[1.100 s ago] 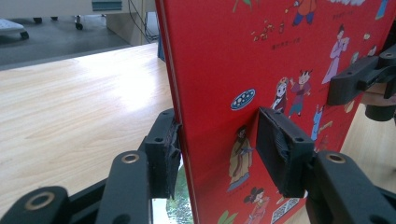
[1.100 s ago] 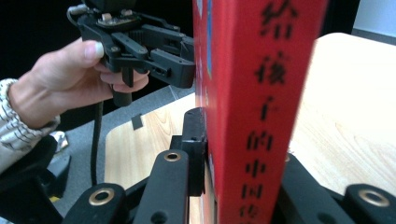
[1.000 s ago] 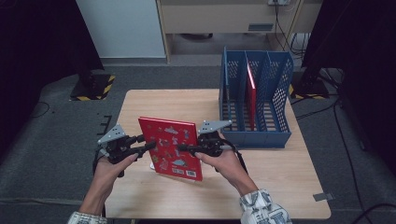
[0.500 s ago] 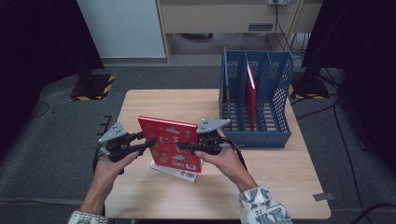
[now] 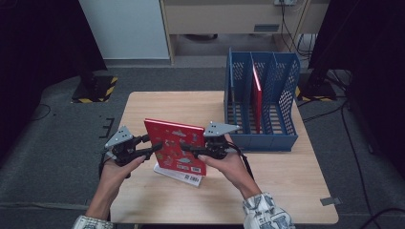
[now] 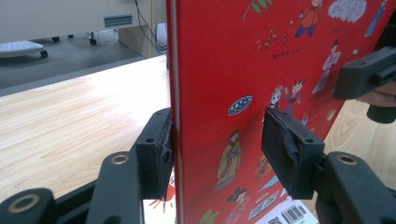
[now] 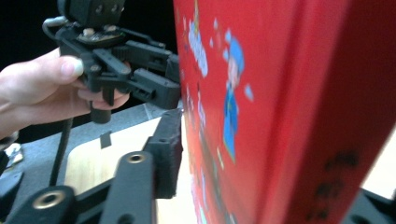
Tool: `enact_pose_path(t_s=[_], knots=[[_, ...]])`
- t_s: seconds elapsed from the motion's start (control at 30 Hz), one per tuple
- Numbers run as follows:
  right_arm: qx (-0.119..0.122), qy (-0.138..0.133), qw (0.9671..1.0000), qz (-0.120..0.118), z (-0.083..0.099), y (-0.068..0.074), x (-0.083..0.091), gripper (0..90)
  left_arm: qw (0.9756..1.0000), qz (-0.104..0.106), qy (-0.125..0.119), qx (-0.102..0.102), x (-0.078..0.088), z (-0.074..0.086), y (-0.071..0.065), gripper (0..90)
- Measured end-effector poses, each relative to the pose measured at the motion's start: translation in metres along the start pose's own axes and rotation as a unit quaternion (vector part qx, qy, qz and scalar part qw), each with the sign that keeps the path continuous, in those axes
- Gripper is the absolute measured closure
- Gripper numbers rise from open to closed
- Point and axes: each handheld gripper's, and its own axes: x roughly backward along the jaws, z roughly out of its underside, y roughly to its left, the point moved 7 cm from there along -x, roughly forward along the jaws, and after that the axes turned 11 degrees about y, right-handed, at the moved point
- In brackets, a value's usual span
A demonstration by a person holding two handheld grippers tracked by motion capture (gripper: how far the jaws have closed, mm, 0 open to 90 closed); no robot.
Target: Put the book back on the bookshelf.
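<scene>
Both tools, left (image 5: pixel 155 147) and right (image 5: pixel 185 149), have jaws just opening off the upright red book (image 5: pixel 175 145); unsupported, it may topple onto the surface (image 5: pixel 286 167).

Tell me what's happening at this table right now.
A person holds a gripper in each hand, with a red picture book upright between them above another book lying flat on the wooden table. Both grippers' jaws have just been opening: in the left gripper view the left gripper has one pad at the cover and the other clearly off it. The right gripper straddles the opposite edge. A blue file rack behind already holds one red book.
</scene>
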Motion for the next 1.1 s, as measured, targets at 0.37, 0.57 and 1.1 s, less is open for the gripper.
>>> enact_pose_path(t_s=[0.37, 0.57, 1.1], knots=[[-0.013, -0.019, 0.9994, 0.026, -0.016, -0.002, 0.002, 34.4, 1.0, -0.004, 0.002, -0.004, 0.001, 0.001, -0.002, 44.3], [-0.01, -0.037, 0.9989, 0.026, -0.023, -0.003, 0.006, 47.5, 0.9999, -0.011, 0.004, -0.005, 0.002, 0.001, -0.002, 47.6], [-0.008, -0.04, 0.999, 0.019, -0.031, 0.0, 0.004, 51.9, 0.9999, -0.005, 0.005, -0.007, 0.003, 0.002, -0.005, 51.1]])
